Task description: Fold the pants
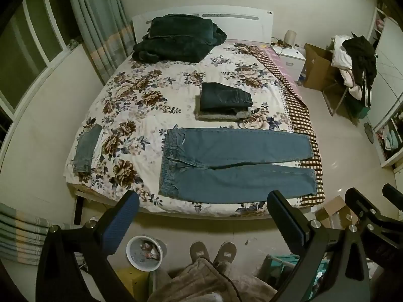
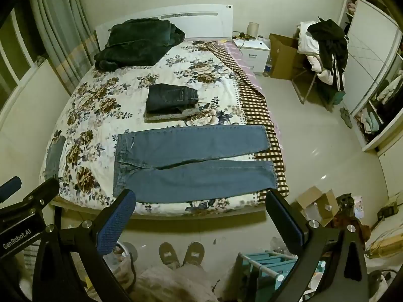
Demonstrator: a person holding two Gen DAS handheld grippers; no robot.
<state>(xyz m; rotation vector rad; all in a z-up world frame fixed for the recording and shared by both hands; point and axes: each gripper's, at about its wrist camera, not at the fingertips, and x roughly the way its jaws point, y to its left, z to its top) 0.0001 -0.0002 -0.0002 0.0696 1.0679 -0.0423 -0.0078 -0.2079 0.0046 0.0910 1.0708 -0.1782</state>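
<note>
A pair of blue jeans (image 1: pixel 234 161) lies flat on the near part of the floral bed (image 1: pixel 141 105), waistband to the left and both legs stretched right to the bed's edge. It also shows in the right wrist view (image 2: pixel 191 166). My left gripper (image 1: pixel 204 201) is open and empty, held above the bed's near edge in front of the jeans. My right gripper (image 2: pixel 201 201) is open and empty too, at the same height. The right gripper's body shows at the right of the left wrist view (image 1: pixel 365 211).
A folded dark pair of pants (image 1: pixel 225 98) rests on a grey folded item mid-bed. A dark green blanket (image 1: pixel 176 37) lies by the headboard. A small denim piece (image 1: pixel 87 148) lies at the bed's left edge. A bucket (image 1: pixel 144 254), slippered feet (image 1: pixel 212 251) and boxes (image 1: pixel 335 209) are on the floor.
</note>
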